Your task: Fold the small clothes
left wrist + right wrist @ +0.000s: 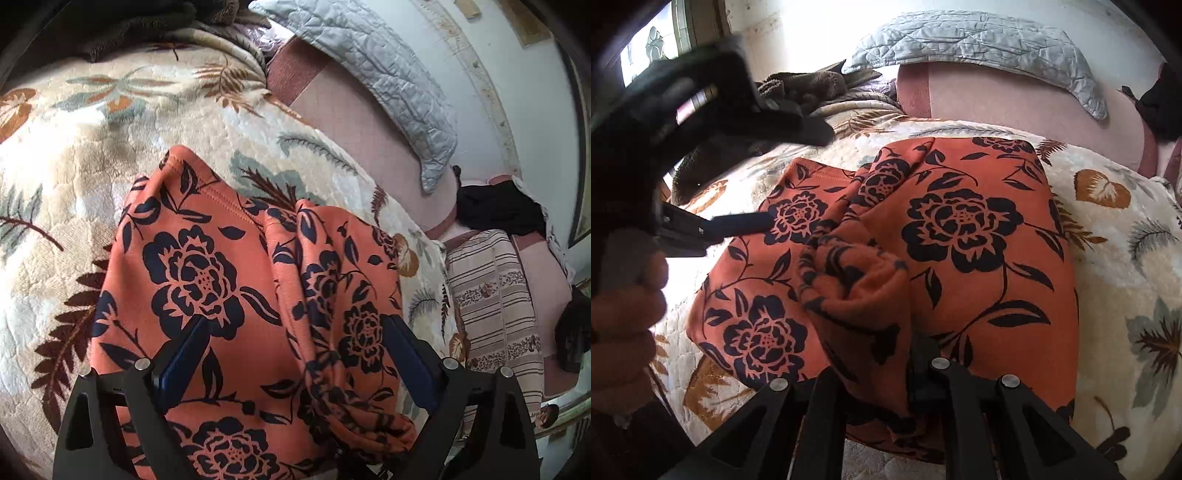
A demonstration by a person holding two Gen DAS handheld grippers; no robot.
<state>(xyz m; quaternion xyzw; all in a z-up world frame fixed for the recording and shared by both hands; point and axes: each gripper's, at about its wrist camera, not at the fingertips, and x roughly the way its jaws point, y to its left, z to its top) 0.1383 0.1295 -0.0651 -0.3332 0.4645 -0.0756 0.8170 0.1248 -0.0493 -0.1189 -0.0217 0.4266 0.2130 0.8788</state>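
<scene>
Though nothing here gives its weight, the orange floral garment [960, 229] reads as soft, fairly thick knit: it drapes, bunches and holds rounded folds rather than sharp creases. It lies on the leaf-patterned blanket [1115, 236] of the bed, toward the near edge, partly folded, with a rumpled ridge running up its middle and a flatter panel on each side. Right gripper [882, 369]: pressed together, pinching the bunched cloth of that ridge at its near end. Left gripper [295, 354]: spread wide over the garment, pads to either side of the ridge, nothing caught between them; from the right wrist view one dark blue finger [746, 223] hangs over the garment's left panel, but whether it touches the cloth cannot be told. Judgement: light, limp, not fragile, not slippery; it will sag from any single pinch, and the plush blanket may drag at it. Best holds look to be the stitched hem [225, 199] at the far edge, or a corner, taken through both layers so the fold travels together. A grey quilted pillow [373, 74] sits well apart at the bed's far side.
</scene>
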